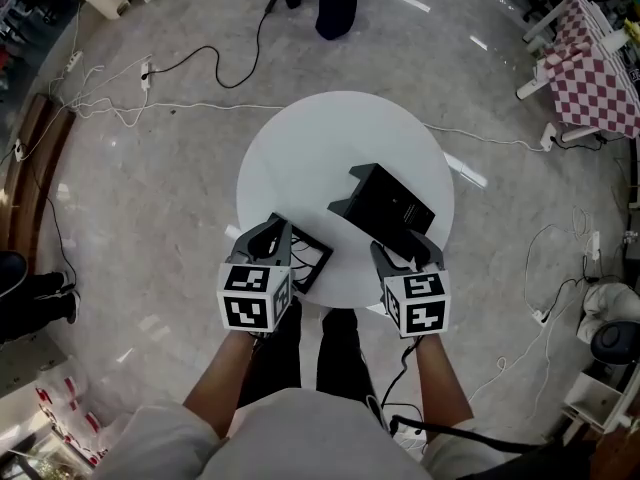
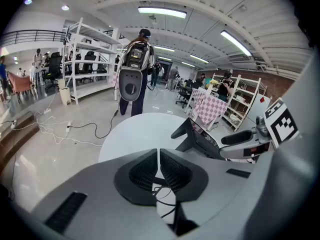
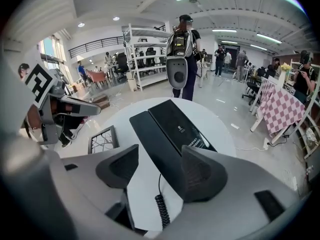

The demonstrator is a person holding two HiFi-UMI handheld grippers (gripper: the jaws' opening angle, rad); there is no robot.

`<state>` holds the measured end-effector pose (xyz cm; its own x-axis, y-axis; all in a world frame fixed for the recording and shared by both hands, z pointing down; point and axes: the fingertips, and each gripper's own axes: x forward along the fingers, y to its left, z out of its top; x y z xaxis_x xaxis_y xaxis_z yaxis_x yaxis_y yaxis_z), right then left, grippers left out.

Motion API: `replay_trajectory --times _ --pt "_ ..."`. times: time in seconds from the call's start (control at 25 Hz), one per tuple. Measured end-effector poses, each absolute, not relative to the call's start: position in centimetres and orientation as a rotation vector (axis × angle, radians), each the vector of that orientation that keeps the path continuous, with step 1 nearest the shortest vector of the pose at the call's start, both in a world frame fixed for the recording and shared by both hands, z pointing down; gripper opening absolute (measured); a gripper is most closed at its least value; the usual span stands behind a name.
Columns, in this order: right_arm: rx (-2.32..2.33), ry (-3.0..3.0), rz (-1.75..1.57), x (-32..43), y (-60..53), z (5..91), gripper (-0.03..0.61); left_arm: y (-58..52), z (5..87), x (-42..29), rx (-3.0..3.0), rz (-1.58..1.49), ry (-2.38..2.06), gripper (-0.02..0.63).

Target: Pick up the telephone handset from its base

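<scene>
Handset point(image 3: 157, 144) lay seated on its base point(image 3: 181, 126) at the round table's point(image 1: 300, 148) 4 o'clock, not yet lifted; right gripper point(image 3: 160, 156) straddled its near end, jaws spread and unpressed; left gripper point(image 2: 158, 154) was clenched on nothing.

1. A round white tabletop point(image 1: 300, 158) stands on a pale, shiny floor point(image 1: 150, 198).
2. A black picture frame point(image 3: 103, 140) with a line pattern lies flat on it, near the edge.
3. Cables point(image 1: 200, 105) run over the floor.
4. A person point(image 3: 182, 59) with a backpack stands beyond the tabletop.
5. A red-and-white checked cloth point(image 1: 590, 68) covers another table.
</scene>
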<state>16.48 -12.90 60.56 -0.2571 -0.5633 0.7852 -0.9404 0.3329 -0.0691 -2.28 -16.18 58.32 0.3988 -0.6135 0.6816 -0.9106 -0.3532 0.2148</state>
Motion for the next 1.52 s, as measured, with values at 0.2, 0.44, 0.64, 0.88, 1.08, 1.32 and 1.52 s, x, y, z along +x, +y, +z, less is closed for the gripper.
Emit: replay_trajectory --times 0.2,0.44,0.64,0.88,1.08,1.32,1.52 --pt "1.266 -1.942 0.705 16.2 -13.2 61.0 0.288 -15.7 58.7 -2.5 2.063 0.679 -1.306 0.029" --pt "1.181 -1.932 0.619 16.2 -13.4 61.7 0.295 -15.3 59.2 -2.7 2.047 0.682 -1.314 0.029" --pt "1.089 -1.906 0.495 15.8 -13.6 62.3 0.299 -15.2 59.3 -3.0 2.034 0.688 -1.318 0.029" --pt "0.985 -1.877 0.372 15.2 -13.6 63.1 0.301 -14.9 59.7 -3.3 2.022 0.7 -1.321 0.029" --pt "1.001 -1.877 0.369 15.1 -13.7 63.3 0.301 -14.8 60.0 -3.5 2.02 0.704 -1.316 0.029" --pt "0.995 -1.868 0.345 14.9 -14.5 63.6 0.302 -14.9 60.1 -3.4 2.025 0.708 -1.302 0.029" --pt "0.988 -1.886 0.345 15.0 -14.5 63.5 0.293 -14.7 60.4 -2.9 2.026 0.711 -1.282 0.029"
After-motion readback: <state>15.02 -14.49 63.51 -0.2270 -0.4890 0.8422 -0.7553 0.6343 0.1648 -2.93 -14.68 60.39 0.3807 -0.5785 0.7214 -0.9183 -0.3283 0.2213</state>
